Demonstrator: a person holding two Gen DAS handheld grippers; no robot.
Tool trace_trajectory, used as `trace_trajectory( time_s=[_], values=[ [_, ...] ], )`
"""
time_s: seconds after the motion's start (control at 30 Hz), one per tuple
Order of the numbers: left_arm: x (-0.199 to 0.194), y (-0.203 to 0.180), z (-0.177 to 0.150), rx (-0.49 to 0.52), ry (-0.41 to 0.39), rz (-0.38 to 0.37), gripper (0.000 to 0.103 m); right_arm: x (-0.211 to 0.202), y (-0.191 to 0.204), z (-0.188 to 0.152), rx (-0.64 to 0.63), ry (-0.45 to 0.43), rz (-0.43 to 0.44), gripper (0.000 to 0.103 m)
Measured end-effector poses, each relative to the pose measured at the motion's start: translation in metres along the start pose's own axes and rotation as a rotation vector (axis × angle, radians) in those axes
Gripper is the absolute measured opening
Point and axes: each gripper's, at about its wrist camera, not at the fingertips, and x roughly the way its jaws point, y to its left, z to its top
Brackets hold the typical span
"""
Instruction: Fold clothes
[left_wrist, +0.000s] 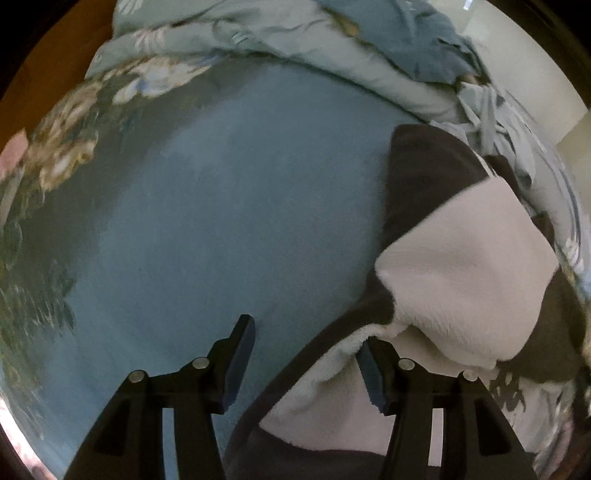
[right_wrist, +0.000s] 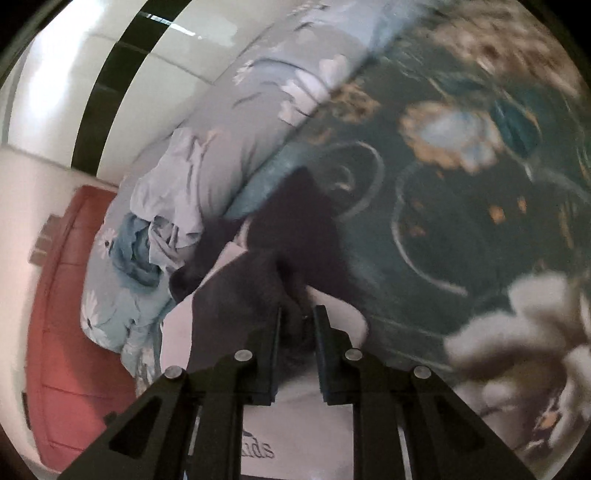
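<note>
Left gripper: jaws about half open, nothing clamped; its right pad touches the fleecy edge of the dark brown and cream fleece garment, the left pad hangs over the blue floral bed sheet. Points steeply down.

Right gripper: jaws nearly closed, pinching a dark fold of the garment. Angled down over the bed.

Garment lies on the sheet beside the rumpled pale-blue floral duvet.

Fleece garment showing black outer, pale pink-white pile; same black and pale in right wrist view. Bedsheet reading plain blue centrally, dark teal with cream-and-gold floral border. Duvet showing light blue-grey with white daisies. Headboard appearing red-pink.
</note>
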Motion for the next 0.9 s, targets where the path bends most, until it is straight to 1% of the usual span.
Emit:
trace_trajectory(
  time_s=[0.07, 0.2, 0.3, 0.33, 0.4, 0.43, 0.47, 0.53, 0.57, 0.63, 0.67, 0.73, 0.83, 0.9],
  values=[
    [0.0, 0.004, 0.001, -0.017, 0.004, -0.019, 0.059, 0.003, -0.008, -0.003, 0.027, 0.0, 0.007, 0.017],
    [0.002, 0.005, 0.004, -0.027, 0.024, -0.04, 0.06, 0.008, -0.012, -0.001, 0.016, 0.012, -0.009, 0.017],
    [0.001, 0.003, 0.006, -0.01, 0.031, -0.04, 0.061, 0.01, -0.014, 0.001, 0.027, 0.031, -0.001, 0.017],
    [-0.001, 0.002, 0.005, 0.002, 0.036, -0.052, 0.061, 0.009, -0.011, 0.003, 0.026, 0.046, -0.004, 0.018],
    [-0.007, 0.003, 0.005, 0.025, 0.049, -0.084, 0.061, -0.001, -0.005, 0.003, -0.006, 0.045, -0.013, 0.023],
    [-0.011, 0.005, 0.005, 0.031, 0.056, -0.107, 0.061, -0.008, 0.001, 0.003, -0.03, 0.04, -0.019, 0.024],
    [-0.016, 0.007, 0.005, 0.035, 0.063, -0.134, 0.061, -0.015, 0.005, 0.002, -0.046, 0.041, -0.02, 0.026],
    [-0.025, 0.014, 0.008, 0.049, 0.086, -0.19, 0.06, -0.03, 0.007, -0.002, -0.062, 0.062, -0.009, 0.039],
    [-0.031, 0.018, 0.006, 0.059, 0.099, -0.222, 0.06, -0.037, 0.009, -0.004, -0.071, 0.072, -0.003, 0.04],
    [-0.042, 0.026, 0.002, 0.084, 0.124, -0.282, 0.06, -0.051, 0.004, -0.012, -0.094, 0.114, -0.019, 0.04],
    [-0.046, 0.031, -0.003, 0.099, 0.136, -0.297, 0.06, -0.058, 0.0, -0.017, -0.109, 0.137, -0.033, 0.041],
    [-0.055, 0.042, -0.014, 0.128, 0.16, -0.322, 0.06, -0.067, -0.013, -0.028, -0.139, 0.222, -0.061, 0.046],
    [-0.062, 0.06, -0.033, 0.167, 0.202, -0.335, 0.06, -0.075, -0.041, -0.046, -0.136, 0.366, -0.104, 0.046],
    [-0.063, 0.074, -0.05, 0.171, 0.238, -0.346, 0.06, -0.08, -0.06, -0.058, -0.122, 0.423, -0.137, 0.046]
  ],
)
